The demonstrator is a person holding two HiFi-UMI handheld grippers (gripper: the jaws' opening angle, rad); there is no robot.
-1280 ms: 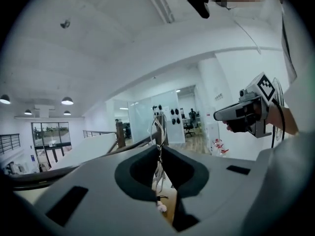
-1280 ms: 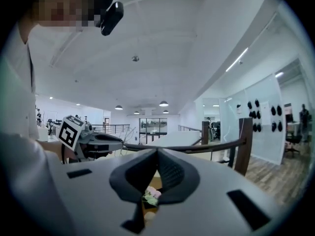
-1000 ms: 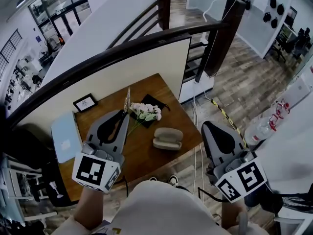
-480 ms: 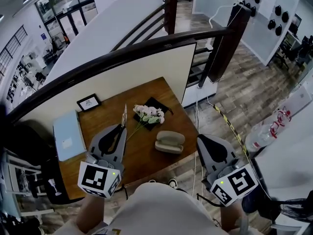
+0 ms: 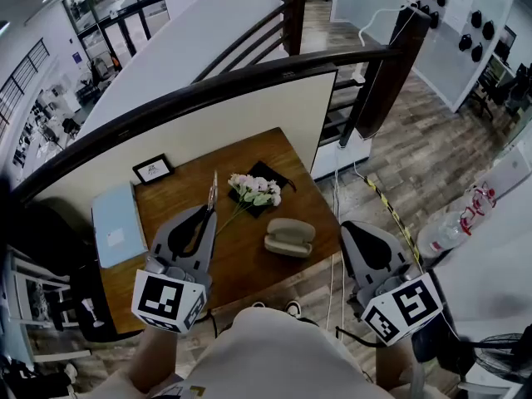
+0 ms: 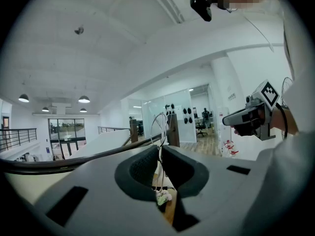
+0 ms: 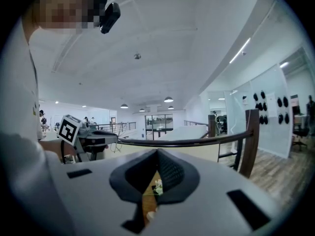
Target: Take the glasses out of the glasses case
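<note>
The left claw point(image 5: 213, 191) is clenched: in the left gripper view its two pads meet at the tip, with nothing between them. The right claw point(image 5: 344, 225) is clenched in the same way and is also empty; in the head view it hangs past the right edge of the bench point(image 5: 241, 260), above the floor.

The glasses case point(image 5: 289, 237) lies closed on the lower right part of the bench, between the two claws in the frame and touching neither. As its lid is down, the inside cannot be seen.

Above the case are pale flowers point(image 5: 254, 189) on a dark cloth point(image 5: 268, 174). The left claw's tip is just beside them; whether it touches the stems is hard to tell. A small picture frame point(image 5: 153, 169) and a light blue pad point(image 5: 116, 223) are at the left.

The person's white clothing covers the bench's lower edge. In both gripper views the claw body hides almost all of the bench, so only a thin strip of wood and some blossoms show under the pads.
</note>
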